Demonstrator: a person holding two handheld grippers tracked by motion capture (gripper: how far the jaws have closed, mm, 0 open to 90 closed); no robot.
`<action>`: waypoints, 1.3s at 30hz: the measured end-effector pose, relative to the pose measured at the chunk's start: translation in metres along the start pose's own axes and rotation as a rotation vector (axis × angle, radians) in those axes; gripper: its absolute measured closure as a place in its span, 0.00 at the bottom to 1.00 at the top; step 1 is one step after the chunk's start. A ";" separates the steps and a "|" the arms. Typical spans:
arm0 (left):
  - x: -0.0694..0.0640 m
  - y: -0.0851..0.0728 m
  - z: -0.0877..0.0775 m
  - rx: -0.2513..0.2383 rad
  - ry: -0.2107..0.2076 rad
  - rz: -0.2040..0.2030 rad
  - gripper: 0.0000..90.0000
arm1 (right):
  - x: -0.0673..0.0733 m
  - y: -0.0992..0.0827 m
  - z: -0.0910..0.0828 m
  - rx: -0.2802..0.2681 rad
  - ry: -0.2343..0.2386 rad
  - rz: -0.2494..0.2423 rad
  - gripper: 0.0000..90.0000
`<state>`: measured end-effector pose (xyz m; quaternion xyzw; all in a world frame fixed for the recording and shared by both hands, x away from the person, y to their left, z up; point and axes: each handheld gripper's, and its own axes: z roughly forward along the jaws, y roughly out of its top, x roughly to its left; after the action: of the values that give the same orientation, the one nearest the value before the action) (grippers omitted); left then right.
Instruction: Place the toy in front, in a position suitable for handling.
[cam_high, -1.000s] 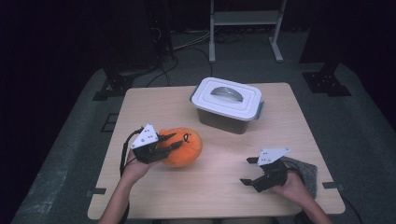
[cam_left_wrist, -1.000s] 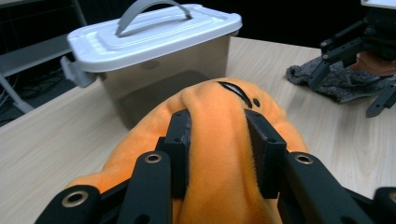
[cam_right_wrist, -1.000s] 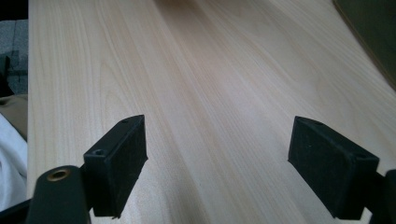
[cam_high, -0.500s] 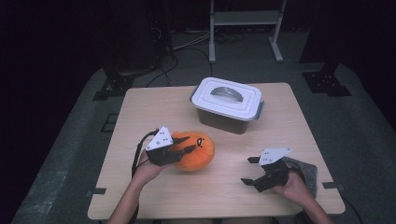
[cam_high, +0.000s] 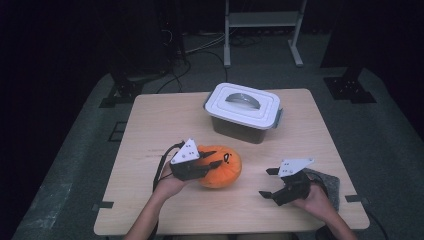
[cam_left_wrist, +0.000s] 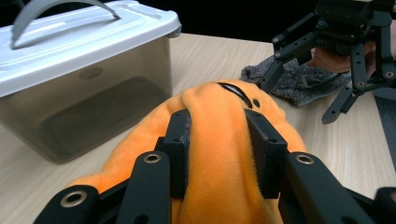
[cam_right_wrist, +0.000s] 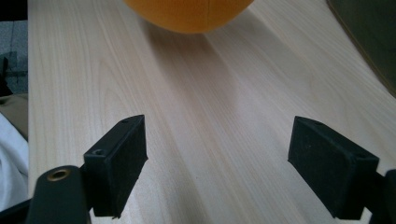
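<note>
Pumpkin plush (cam_high: 220, 166), orange w/ black face marks, sits on table (cam_high: 165, 120) at lower centre of high view, just left of frame middle. Left gripper (cam_high: 210, 165) enters from lower left of that view; jaws clamp a fold of the plush. In left gripper view, both black pads (cam_left_wrist: 180, 144) press into orange fabric (cam_left_wrist: 219, 154) at bottom centre, fabric bulging up between them. Grip = pinching the plush.

Right gripper (cam_high: 270, 182) rests at lower right of high view, held by a hand (cam_high: 315, 200), well apart from plush. Jaws spread wide, nothing between. In right gripper view, the two pads (cam_right_wrist: 119, 163) stand far apart at bottom of frame over bare wood (cam_right_wrist: 210, 140); plush underside (cam_right_wrist: 187, 14) shows at top centre.

Grey cloth (cam_high: 330, 182) lies under/behind right hand, near table's right edge; in left gripper view it shows upper right (cam_left_wrist: 289, 81), beside right gripper (cam_left_wrist: 345, 51).

Farther back: lidded container (cam_high: 244, 112), white lid w/ grey handle, translucent dark body, upper centre of high view, apart from plush. In left gripper view it occupies upper left (cam_left_wrist: 79, 88); interior looks empty.
</note>
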<state>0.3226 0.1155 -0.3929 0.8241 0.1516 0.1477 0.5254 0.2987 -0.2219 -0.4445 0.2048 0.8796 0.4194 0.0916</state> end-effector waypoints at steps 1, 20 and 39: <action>-0.001 -0.001 0.002 0.001 -0.002 0.002 0.72 | 0.000 0.000 0.000 0.001 -0.001 0.000 0.20; -0.019 -0.016 0.027 0.033 -0.020 -0.017 0.70 | -0.011 -0.008 -0.019 0.000 -0.023 0.020 0.20; -0.019 -0.023 0.027 0.047 -0.056 -0.039 0.56 | -0.034 -0.029 -0.048 0.020 -0.085 0.085 0.23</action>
<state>0.3140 0.0953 -0.4266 0.8368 0.1563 0.1108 0.5129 0.3051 -0.2869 -0.4370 0.2606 0.8697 0.4049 0.1088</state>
